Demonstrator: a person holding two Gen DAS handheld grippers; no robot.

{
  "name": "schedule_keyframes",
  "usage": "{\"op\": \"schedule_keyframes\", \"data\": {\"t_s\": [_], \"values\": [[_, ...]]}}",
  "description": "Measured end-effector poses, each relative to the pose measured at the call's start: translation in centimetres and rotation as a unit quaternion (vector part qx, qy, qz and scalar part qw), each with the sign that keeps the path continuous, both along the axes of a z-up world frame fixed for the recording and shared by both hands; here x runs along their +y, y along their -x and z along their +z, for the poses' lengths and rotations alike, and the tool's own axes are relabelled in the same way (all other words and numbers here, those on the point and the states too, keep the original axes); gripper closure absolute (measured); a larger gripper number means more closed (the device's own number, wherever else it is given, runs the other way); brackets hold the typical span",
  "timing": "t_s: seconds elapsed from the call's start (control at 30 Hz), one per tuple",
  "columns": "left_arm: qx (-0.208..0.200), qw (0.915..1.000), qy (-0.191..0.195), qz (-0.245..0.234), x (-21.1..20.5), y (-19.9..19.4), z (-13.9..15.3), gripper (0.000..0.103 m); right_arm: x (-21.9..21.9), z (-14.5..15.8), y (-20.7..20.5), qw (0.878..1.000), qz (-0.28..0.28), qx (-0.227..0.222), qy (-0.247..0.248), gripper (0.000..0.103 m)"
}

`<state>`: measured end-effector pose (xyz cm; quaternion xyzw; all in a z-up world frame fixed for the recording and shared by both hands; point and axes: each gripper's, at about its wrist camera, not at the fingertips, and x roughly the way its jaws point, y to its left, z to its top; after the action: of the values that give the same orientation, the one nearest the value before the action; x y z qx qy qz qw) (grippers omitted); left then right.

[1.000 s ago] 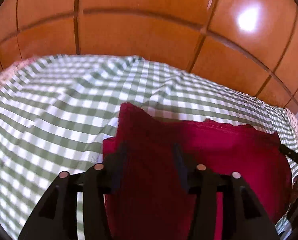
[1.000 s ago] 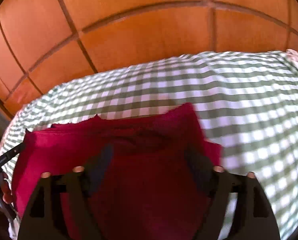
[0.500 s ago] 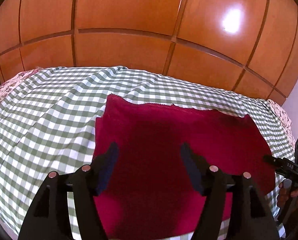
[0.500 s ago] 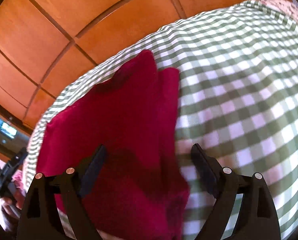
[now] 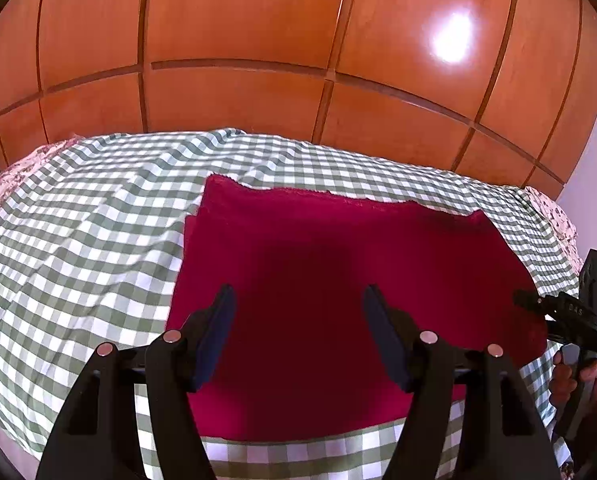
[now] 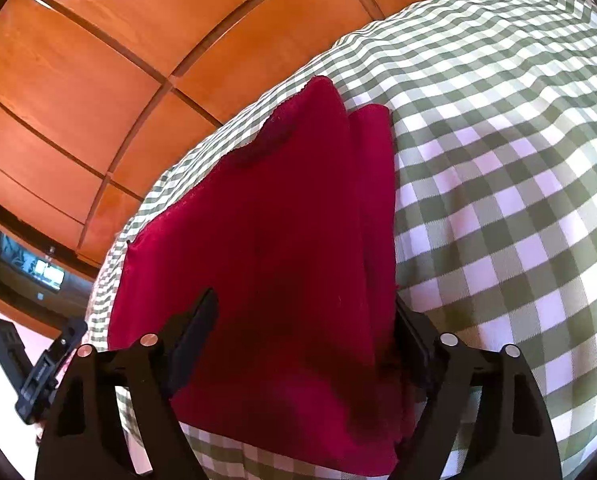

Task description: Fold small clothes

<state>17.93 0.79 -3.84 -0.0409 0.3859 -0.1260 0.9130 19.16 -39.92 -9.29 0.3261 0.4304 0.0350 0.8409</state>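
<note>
Red cloth (image 5: 338, 280) lies flat on the checked bedspread (image 5: 78, 240), already doubled by the look of it, a second layer edge peeking out along one side (image 6: 372, 184); wooden panelled wardrobe (image 5: 258, 60) behind the bed; my left gripper (image 5: 298, 300) hovers above the near part of the cloth, fingers wide apart, nothing between them; my right gripper (image 6: 304, 312) hangs over the cloth's right end, fingers also spread, cloth passing under them, not pinched as far as I can tell; the other rig shows at the edge of each view. Handling, my guess: light, soft, floppy knit or fleece, slightly grippy on the cotton, not fragile; layers may slide apart, so I'd pinch both layers at once, at the corners of one short end, one gripper per corner. Orientation: long axis runs left to right across the bed from the left view, scalloped far edge (image 5: 298, 194) toward the wardrobe; from the right view the same axis runs away from my fingers toward the left rig.
</note>
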Motion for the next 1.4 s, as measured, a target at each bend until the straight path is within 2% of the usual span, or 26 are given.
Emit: {"op": "schedule_keyframes", "data": {"t_s": [0.27, 0.43, 0.5, 0.53, 0.67, 0.77, 0.97, 1.13, 1.4], "values": [[0.028, 0.9993, 0.007, -0.022, -1.3, 0.6, -2.0, 0.037, 0.0, -0.3, 0.3, 1.0, -0.006, 0.003, -0.006, 0.025], [0.075, 0.9967, 0.018, -0.026, -1.5, -0.7, -4.2, 0.04, -0.2, -0.3, 0.6, 1.0, -0.006, -0.004, -0.017, 0.025], [0.093, 0.9952, 0.015, -0.025, -1.6, -1.4, -5.2, 0.04, -0.3, -0.4, 0.8, 1.0, -0.009, -0.004, -0.017, 0.034], [0.095, 0.995, 0.017, -0.025, -1.6, -1.5, -5.3, 0.04, -0.3, -0.5, 0.8, 1.0, -0.009, -0.002, -0.012, 0.042], [0.086, 0.9959, 0.012, -0.024, -2.1, -1.2, -5.0, 0.04, -0.6, -0.7, 1.2, 1.0, -0.007, -0.001, -0.018, 0.063], [0.082, 0.9964, 0.01, -0.021, -2.1, -1.0, -4.6, 0.04, -0.3, -0.4, 1.3, 1.0, -0.003, -0.002, -0.015, 0.071], [0.063, 0.9979, -0.015, -0.006, -1.4, -0.7, -3.5, 0.04, 0.8, 1.4, 1.1, 1.0, -0.002, -0.005, 0.012, 0.075], [0.052, 0.9986, -0.007, 0.002, -0.3, -0.3, -2.9, 0.037, 2.3, 3.9, 0.9, 0.999, 0.01, -0.023, 0.022, 0.076], [0.047, 0.9987, 0.017, 0.003, 1.5, 0.1, -2.6, 0.039, 7.6, 9.1, -1.2, 0.994, 0.066, -0.056, 0.066, 0.078]]}}
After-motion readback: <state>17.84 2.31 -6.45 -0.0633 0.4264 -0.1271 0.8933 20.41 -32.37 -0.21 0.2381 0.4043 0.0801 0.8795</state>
